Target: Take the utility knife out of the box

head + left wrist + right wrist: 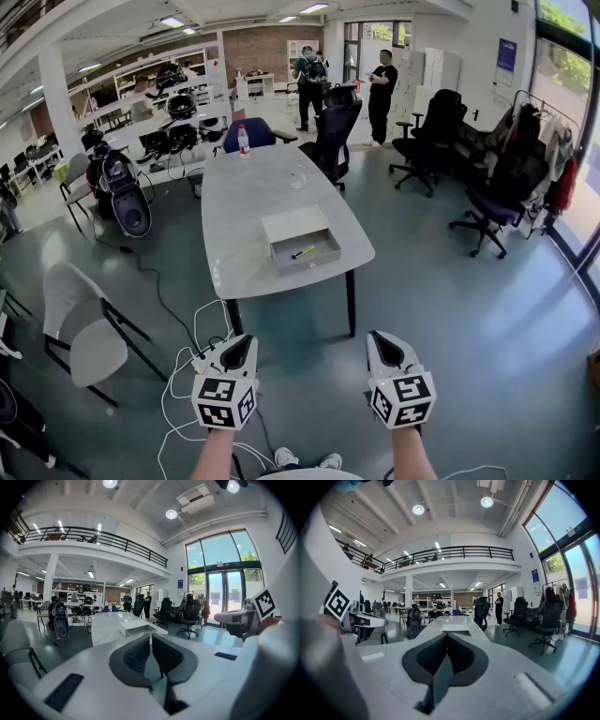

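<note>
A shallow grey open box [300, 241] lies near the front end of a long white table [246, 202]. In it rests the utility knife [303, 251], a small yellow and black tool. My left gripper [246, 342] and my right gripper [380, 339] hover side by side over the floor, well short of the table, both pointing at it. Both are shut with nothing between the jaws. The left gripper view shows the box [137, 626] far ahead past its jaws. In the right gripper view the box [455, 627] sits far ahead too.
A clear glass [297, 175] and a bottle [244, 141] stand farther along the table. Cables and a power strip [199, 359] lie on the floor by the table's front left leg. A grey chair [82, 323] stands at left, office chairs [487, 202] at right. Two people [380, 81] stand in the back.
</note>
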`<state>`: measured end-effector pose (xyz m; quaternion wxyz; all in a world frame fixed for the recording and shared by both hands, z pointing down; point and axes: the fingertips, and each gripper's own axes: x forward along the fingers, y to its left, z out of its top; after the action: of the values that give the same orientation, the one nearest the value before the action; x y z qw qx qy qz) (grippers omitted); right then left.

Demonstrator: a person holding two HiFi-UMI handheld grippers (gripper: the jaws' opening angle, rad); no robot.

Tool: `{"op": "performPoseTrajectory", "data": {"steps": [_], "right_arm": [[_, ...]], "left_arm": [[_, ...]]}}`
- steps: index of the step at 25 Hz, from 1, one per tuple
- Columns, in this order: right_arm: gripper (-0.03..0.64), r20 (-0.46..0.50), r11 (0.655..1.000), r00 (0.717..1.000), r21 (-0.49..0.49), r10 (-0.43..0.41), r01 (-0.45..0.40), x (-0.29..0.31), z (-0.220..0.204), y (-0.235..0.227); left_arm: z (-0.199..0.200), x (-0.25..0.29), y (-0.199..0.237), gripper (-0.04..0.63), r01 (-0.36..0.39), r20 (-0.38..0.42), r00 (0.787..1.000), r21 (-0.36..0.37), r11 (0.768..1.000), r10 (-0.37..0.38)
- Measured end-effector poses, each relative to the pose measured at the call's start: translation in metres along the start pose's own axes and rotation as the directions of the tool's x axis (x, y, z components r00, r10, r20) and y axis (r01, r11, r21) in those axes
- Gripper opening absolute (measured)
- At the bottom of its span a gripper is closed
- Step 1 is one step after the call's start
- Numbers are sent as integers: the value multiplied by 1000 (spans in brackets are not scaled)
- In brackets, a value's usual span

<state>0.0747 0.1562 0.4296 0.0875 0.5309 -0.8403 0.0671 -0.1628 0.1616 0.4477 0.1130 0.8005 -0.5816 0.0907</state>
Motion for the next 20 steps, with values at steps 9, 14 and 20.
{"op": "performPoseTrajectory", "data": {"steps": [9,14,20], "right_arm": [[5,-9,1000,1000,9,-2,2,13,-4,3],[5,-25,1000,1000,9,-7,7,24,-6,7],[5,-36,999,999,12,-29,29,40,-2,13]], "left_arm": [[-1,15,5,23,24,1,1000,-7,1000,-24],[-1,27,10,23,63,2,998,-24,998,-63],[1,42,21,23,103,-4,995,-13,995,-103]]}}
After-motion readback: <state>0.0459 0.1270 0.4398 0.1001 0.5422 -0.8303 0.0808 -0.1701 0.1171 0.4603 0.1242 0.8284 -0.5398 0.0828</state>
